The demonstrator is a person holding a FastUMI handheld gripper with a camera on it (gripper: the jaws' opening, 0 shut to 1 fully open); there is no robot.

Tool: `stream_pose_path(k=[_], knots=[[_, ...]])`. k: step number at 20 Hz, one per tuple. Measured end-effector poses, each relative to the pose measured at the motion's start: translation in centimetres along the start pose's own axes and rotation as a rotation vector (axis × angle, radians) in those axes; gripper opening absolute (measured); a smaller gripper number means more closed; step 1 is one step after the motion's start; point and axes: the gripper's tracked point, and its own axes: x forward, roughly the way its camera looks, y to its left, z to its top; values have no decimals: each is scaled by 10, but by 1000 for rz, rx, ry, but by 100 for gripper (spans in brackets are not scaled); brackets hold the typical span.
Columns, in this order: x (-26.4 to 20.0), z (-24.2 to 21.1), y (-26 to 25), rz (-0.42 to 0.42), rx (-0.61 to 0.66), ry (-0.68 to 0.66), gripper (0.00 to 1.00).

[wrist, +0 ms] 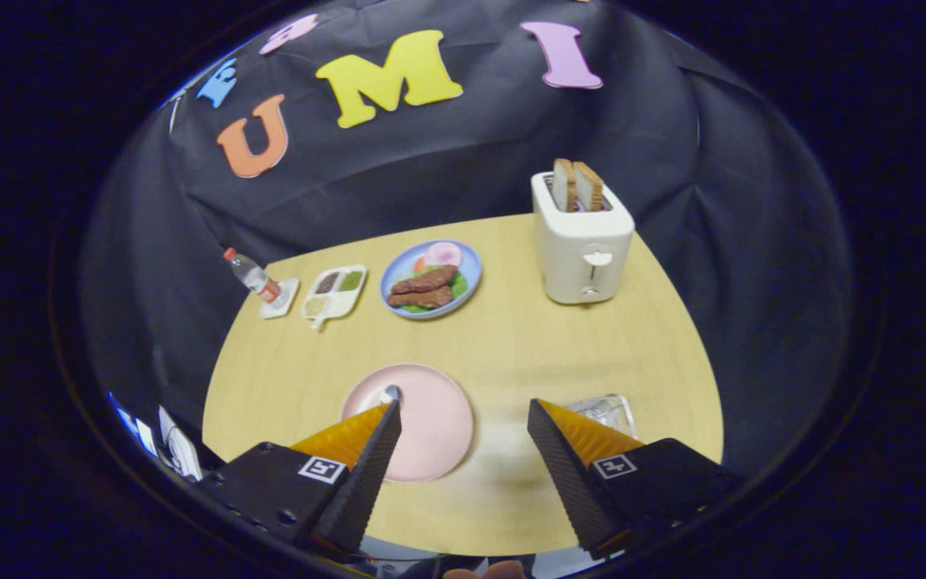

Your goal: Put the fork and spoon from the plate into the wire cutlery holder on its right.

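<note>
— On the desk [511,338], toward its near side, hovering with the tool [463,404] spread wide and gripping nothing. Left finger over the near part of the pink plate [431,414], right finger in front of the wire cutlery holder [609,408].

— Any cutlery to be seen?

— Just beyond the left fingertip, resting on the plate: a small shiny metal end [389,394]. Cannot tell whether fork or spoon, with the rest hidden behind that finger.

— And the holder?

— Standing to the right of the plate, apart from it, half covered by the right finger. Too hidden to judge its contents.

— Which step, then?

— Most likely the approach for a pickup, with nothing grasped yet.

— Needed next?

— Shifting left and down to bring the metal piece between the fingers, then closing across the handle rather than the end. Probably slippery and lying flat, so going low and square. After that, lifting, carrying right, and tipping upright over the holder.

— Anything in the way?

— Seemingly not. Toaster [583,241] and blue plate of food [473,269] well beyond, at the far side.
</note>
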Motion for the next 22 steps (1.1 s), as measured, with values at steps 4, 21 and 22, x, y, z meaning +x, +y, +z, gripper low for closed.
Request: stream_pose_path(k=[4,21,22], knots=[[37,-52,50,12,-4,-6,95],[129,-134,86,-160,-93,57,79],[133,-136,85,-164,-89,69,73]])
